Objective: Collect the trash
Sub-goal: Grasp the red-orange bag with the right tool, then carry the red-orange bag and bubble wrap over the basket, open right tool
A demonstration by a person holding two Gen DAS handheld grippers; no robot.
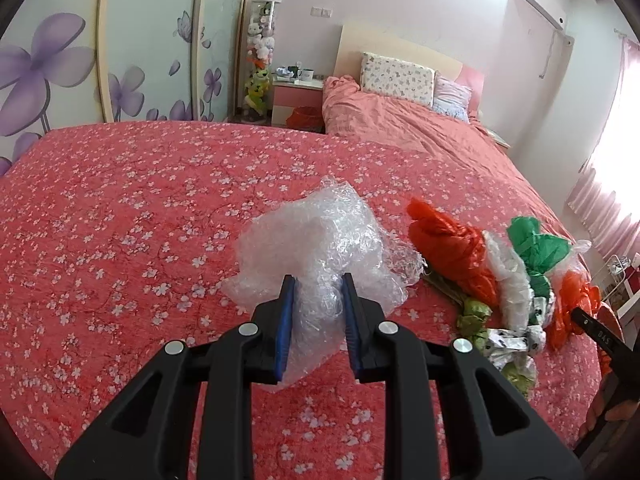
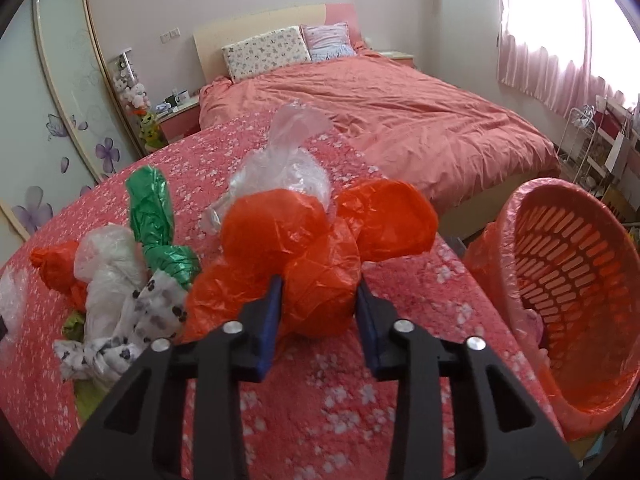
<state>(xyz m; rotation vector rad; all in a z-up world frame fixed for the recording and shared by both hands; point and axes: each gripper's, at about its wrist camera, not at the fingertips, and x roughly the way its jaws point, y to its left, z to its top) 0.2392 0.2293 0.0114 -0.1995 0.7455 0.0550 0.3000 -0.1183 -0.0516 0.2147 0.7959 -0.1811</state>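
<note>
Left gripper (image 1: 318, 300), bottom centre of its view: fingers closed on a wad of bubble wrap (image 1: 320, 244), which bulges past the tips. Risk: the slick film slips out if the squeeze eases.

Right gripper (image 2: 318, 300), bottom centre of its view: fingers pressed on either side of an orange plastic bag (image 2: 316, 248). The bag is puffy; the hold may be on air, not film. A clear bag (image 2: 288, 160) sits behind it, whether tangled cannot be told; it may drag along or drop.

Basket (image 2: 572, 280), right edge, tipped toward the camera, lined, beside the flowered cloth (image 2: 340, 392). Risk: a loose toss bounces out.

Remaining trash, left of frame: green bag (image 2: 154, 216), white bag (image 2: 108, 264), spotted wrapper (image 2: 120, 340). Bed (image 2: 400, 120), upper centre.
</note>
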